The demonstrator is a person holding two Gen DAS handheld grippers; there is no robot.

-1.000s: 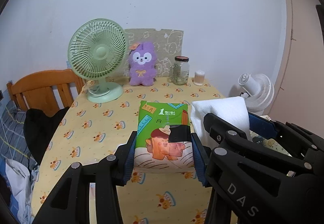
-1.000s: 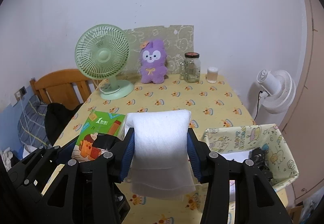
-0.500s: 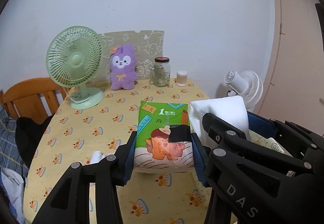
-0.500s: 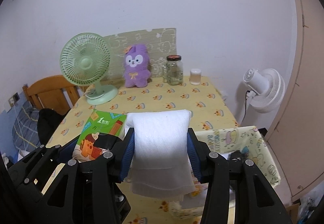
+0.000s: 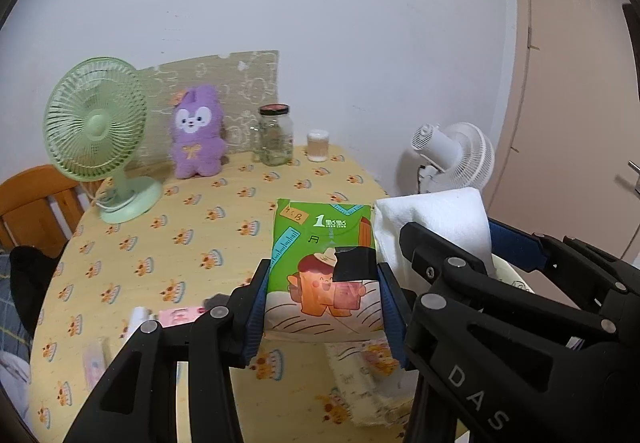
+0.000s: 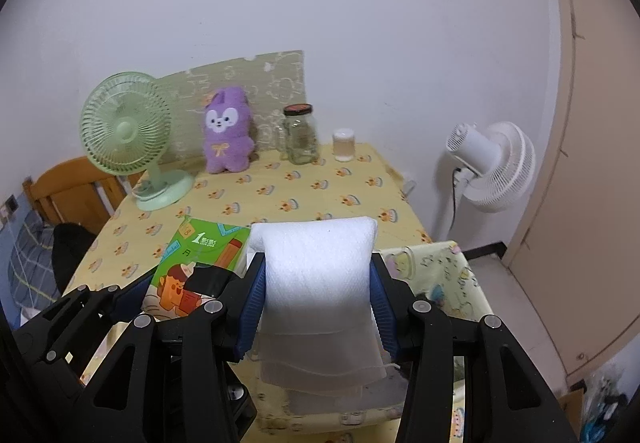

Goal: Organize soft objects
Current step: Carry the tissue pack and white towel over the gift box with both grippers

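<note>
Left wrist view
- Left gripper [image 5: 322,307]: its blue pads are clamping the sides of a green tissue pack [image 5: 324,263], holding it above the table.
- Right gripper [image 5: 440,243]: crossing the lower right of the view, just beside the pack, carrying a white folded cloth [image 5: 436,219].
- Table [image 5: 224,227]: the yellow cloth is lying bare through the middle; its rounded left edge is running down past a wooden chair [image 5: 32,199].
- Far edge: a green fan [image 5: 96,127], a purple plush toy [image 5: 198,131], a glass jar [image 5: 275,135] and a small cup [image 5: 318,145] are standing in a row by the wall.
- Near left: small pink and white packets [image 5: 176,317] are lying close to the gripper.

Right wrist view
- Right gripper [image 6: 318,307]: its pads are pressing both sides of the white folded cloth [image 6: 316,271], whose loose end is hanging down.
- Basket [image 6: 444,271]: a patterned fabric bin is sitting below and right of the cloth, at the table's right edge.
- Tissue pack [image 6: 200,259]: sitting left of the cloth, nearly touching it.
- Beyond the right edge: a white fan [image 6: 492,167] is standing near a door.
</note>
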